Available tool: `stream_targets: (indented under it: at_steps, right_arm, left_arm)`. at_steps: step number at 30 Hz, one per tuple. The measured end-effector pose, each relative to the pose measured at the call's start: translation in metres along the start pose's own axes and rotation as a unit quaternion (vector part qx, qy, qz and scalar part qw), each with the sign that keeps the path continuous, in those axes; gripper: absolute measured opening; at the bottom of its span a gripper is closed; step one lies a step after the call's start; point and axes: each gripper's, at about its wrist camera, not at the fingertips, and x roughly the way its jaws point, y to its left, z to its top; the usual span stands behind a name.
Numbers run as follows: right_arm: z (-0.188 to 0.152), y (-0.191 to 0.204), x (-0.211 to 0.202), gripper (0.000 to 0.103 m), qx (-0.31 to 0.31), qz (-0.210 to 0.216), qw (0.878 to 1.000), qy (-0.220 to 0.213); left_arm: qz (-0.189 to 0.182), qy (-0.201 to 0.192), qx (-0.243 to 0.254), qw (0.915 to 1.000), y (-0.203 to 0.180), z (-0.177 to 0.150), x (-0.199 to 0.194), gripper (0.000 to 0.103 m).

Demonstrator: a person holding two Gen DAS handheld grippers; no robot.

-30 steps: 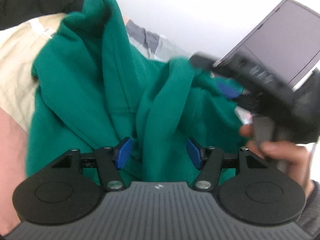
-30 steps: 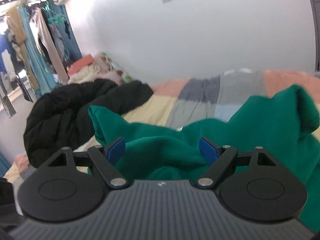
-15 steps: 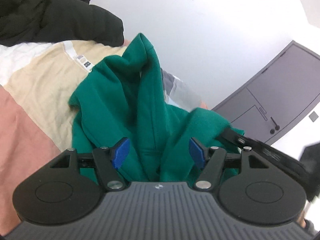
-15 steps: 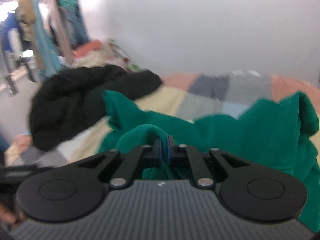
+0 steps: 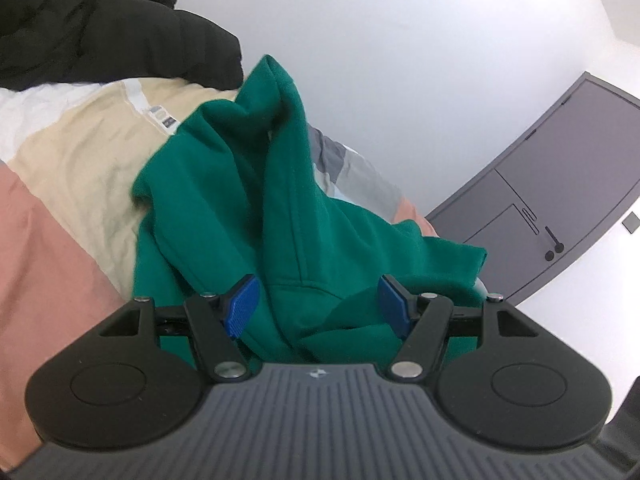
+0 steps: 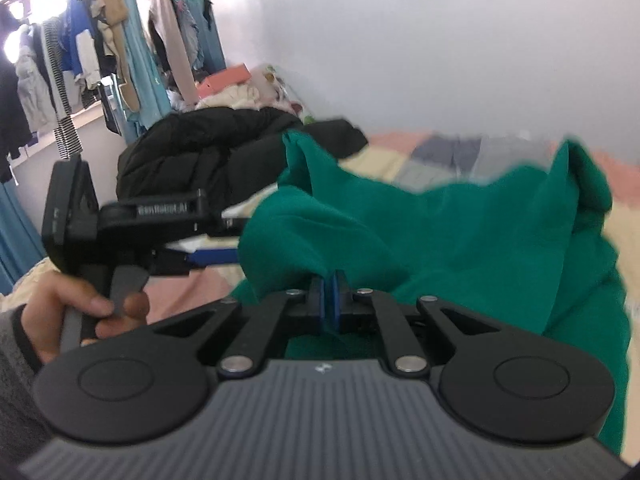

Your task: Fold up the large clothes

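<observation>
A crumpled green hoodie (image 5: 256, 208) lies on a patchwork bed cover (image 5: 80, 168). In the left wrist view my left gripper (image 5: 318, 306) is open, its blue pads on either side of a bunched fold of the hoodie. In the right wrist view my right gripper (image 6: 329, 300) is shut on a fold of the green hoodie (image 6: 460, 236) and holds it lifted. The left gripper also shows in the right wrist view (image 6: 216, 257), held by a hand at the left, its blue fingers reaching into the cloth.
A black puffer jacket (image 6: 200, 152) lies at the bed's far side, also in the left wrist view (image 5: 88, 28). Clothes hang on a rack (image 6: 80, 48) at the left. A grey door (image 5: 560, 184) stands by the white wall.
My right gripper closed on a fold of the hoodie and lifted it. My left gripper stayed open and moved in close to the cloth. The view of both cameras swung.
</observation>
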Motion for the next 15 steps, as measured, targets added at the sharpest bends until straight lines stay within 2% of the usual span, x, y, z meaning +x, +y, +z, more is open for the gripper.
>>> stream_targets:
  at_steps: [4, 7, 11, 15]
  right_arm:
    - [-0.022, -0.002, 0.005, 0.006, 0.011, -0.004, 0.999, 0.036]
    - [-0.044, -0.005, 0.009, 0.006, 0.019, -0.015, 0.996, 0.08]
    - [-0.063, -0.014, 0.005, 0.006, 0.036, -0.041, 0.991, 0.119]
    - [-0.066, -0.022, -0.004, 0.006, 0.044, -0.061, 0.989, 0.129]
  left_arm:
    - [-0.01, -0.003, 0.001, 0.9999, -0.002, -0.003, -0.001, 0.07]
    - [-0.03, -0.004, -0.012, 0.9995, 0.001, -0.003, 0.0, 0.07]
    - [-0.051, 0.016, -0.029, 0.9981, 0.001, -0.008, 0.011, 0.07]
    - [-0.064, 0.04, -0.005, 0.9971, -0.012, -0.02, 0.027, 0.07]
